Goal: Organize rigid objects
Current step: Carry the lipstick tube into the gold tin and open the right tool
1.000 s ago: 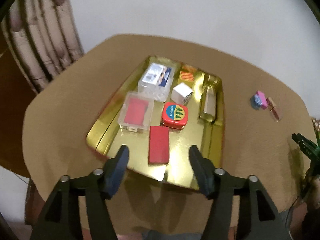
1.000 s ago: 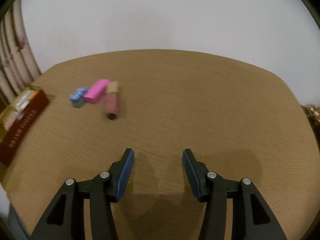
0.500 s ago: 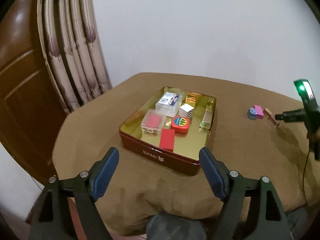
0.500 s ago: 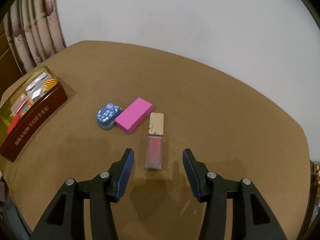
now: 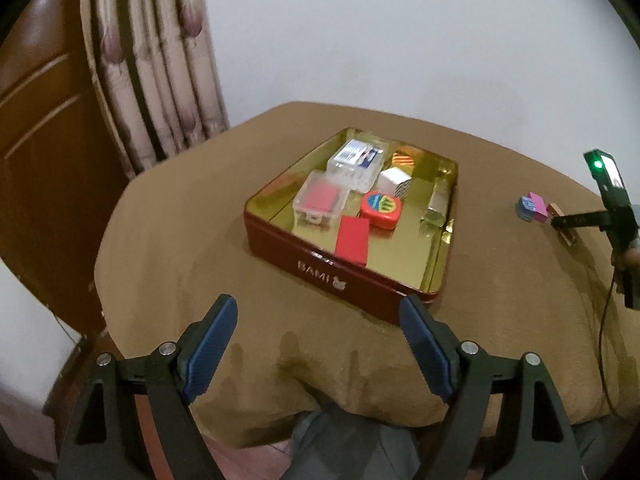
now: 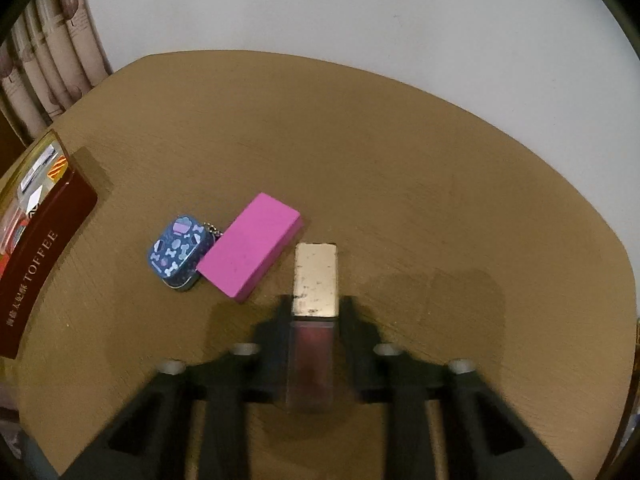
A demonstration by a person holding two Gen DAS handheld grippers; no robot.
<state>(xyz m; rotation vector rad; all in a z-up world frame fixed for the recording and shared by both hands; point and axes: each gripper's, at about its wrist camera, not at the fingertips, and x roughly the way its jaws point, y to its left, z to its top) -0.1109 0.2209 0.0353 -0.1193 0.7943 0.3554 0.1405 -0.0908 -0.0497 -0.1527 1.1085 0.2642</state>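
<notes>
A lip gloss tube (image 6: 313,320) with a gold cap and pink body lies on the brown table. My right gripper (image 6: 314,308) is down over it, fingers tight against both sides of the body. A pink block (image 6: 250,249) and a small blue patterned tin (image 6: 178,252) lie just left of it. The red tin tray (image 5: 320,276) with a gold inside holds several small boxes, a red block (image 5: 352,239) and a red round tin (image 5: 379,207). My left gripper (image 5: 318,340) is open and empty, held back above the table's near edge in front of the tray.
The tray also shows at the left edge of the right wrist view (image 6: 40,248). A curtain (image 5: 160,72) and a wooden door (image 5: 36,128) stand to the left behind the table. The right gripper's body with a green light (image 5: 608,196) shows at the right of the left wrist view.
My right gripper dropped onto the lip gloss tube and closed on its sides. My left gripper pulled back from the tray and opened wider.
</notes>
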